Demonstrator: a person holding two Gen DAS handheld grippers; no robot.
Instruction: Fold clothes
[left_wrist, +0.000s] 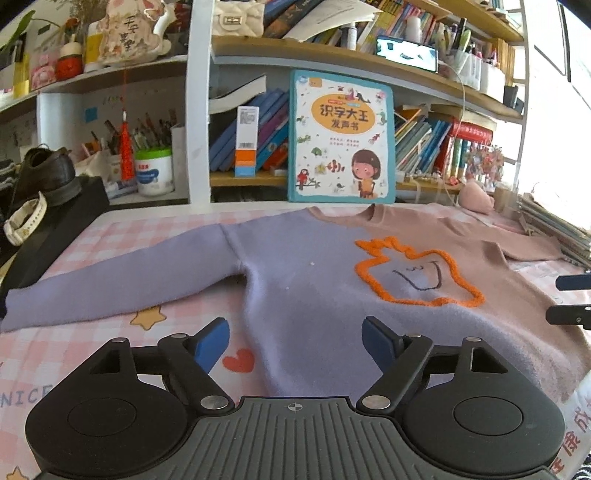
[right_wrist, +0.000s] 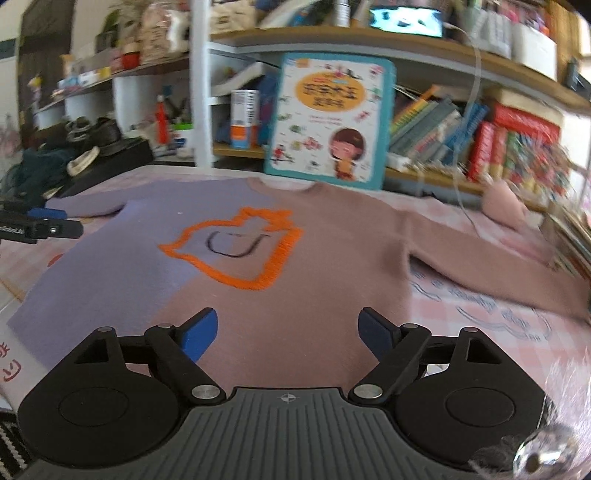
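Note:
A sweater, half purple and half dusty pink, lies flat and face up on the table, sleeves spread. It shows in the left wrist view (left_wrist: 303, 280) and the right wrist view (right_wrist: 314, 258). An orange outline with a smiling face (left_wrist: 417, 273) sits on its chest. My left gripper (left_wrist: 295, 343) is open and empty above the purple lower hem. My right gripper (right_wrist: 288, 332) is open and empty above the pink lower hem. The right gripper's fingers (left_wrist: 569, 314) show at the right edge of the left wrist view, and the left gripper's fingers (right_wrist: 48, 225) show at the left edge of the right wrist view.
A pink checked tablecloth (left_wrist: 110, 332) covers the table. A children's book (left_wrist: 341, 136) stands upright behind the collar. Bookshelves rise behind. A black box with shoes (left_wrist: 48, 206) is at the left. A pink plush (left_wrist: 476, 195) and stacked books sit at the right.

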